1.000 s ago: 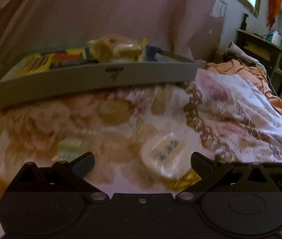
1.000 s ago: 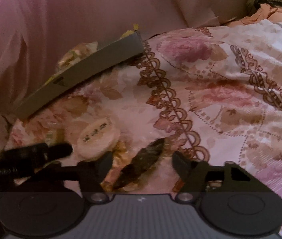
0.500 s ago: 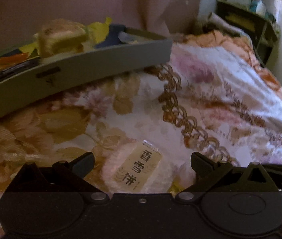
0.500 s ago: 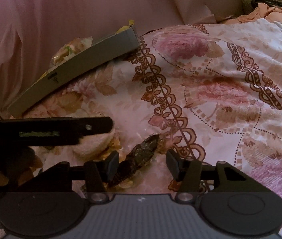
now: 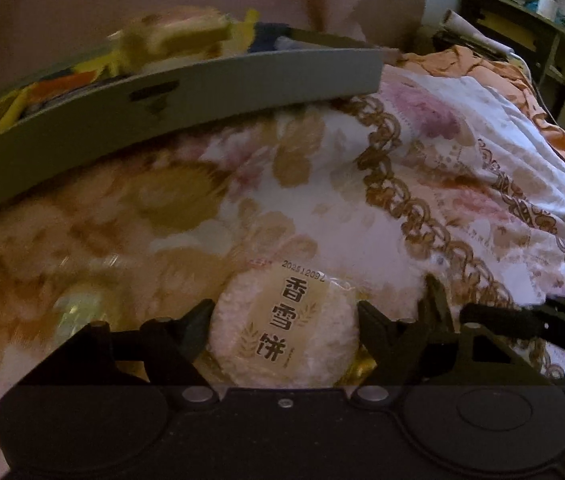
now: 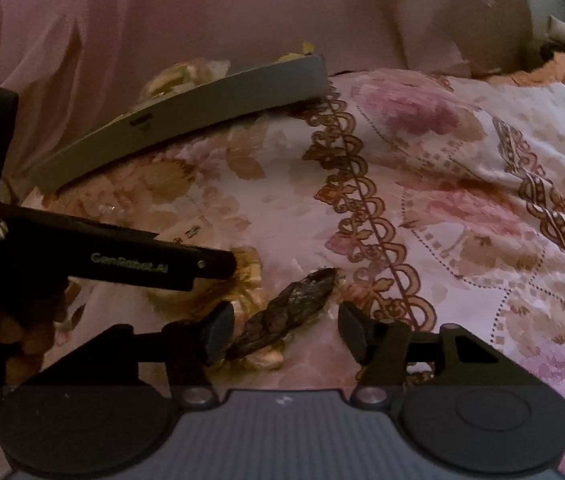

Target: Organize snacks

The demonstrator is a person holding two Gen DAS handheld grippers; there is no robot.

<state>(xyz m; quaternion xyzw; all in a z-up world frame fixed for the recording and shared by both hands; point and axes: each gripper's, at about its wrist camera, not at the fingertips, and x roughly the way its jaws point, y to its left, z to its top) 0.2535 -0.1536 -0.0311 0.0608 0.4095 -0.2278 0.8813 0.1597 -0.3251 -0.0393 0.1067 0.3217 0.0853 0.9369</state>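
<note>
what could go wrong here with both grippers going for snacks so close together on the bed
1. The left gripper is closing around the round rice cracker; too firm a squeeze could crack it in its wrapper.
2. The right gripper is closing too, but the dark wrapped snack lies nearer one finger and may get pushed aside.
3. Both grippers work close together and could bump each other on the way to the grey tray.

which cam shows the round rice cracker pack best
Left wrist: the round rice cracker pack fills the gap between the closing left gripper fingers, label readable. Right wrist shows almost none of it; the left gripper's finger covers it.
</note>
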